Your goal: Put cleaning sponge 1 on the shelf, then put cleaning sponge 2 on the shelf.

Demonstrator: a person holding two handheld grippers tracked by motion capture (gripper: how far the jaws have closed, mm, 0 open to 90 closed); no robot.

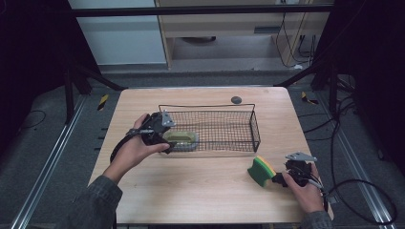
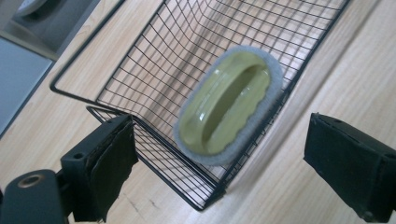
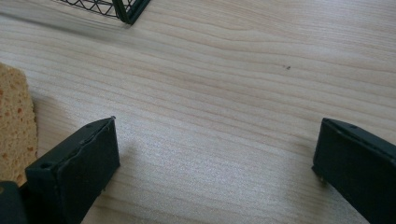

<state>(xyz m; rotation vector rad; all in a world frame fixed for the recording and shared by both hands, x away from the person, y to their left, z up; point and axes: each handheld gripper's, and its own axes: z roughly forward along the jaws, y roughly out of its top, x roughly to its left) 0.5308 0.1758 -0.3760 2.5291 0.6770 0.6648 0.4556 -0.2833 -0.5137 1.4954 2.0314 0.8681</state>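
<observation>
The high view looks down from the near side over the whole light wooden table [image 1: 200, 186], while both gripper views sit close above it, sharing the black wire-mesh basket [image 2: 187, 56].

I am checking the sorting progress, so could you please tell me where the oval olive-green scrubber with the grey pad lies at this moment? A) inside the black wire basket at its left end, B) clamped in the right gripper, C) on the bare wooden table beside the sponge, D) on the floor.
A: the oval olive-green scrubber lies on the mesh floor of the black wire basket, with the left gripper open in front of it.
</observation>
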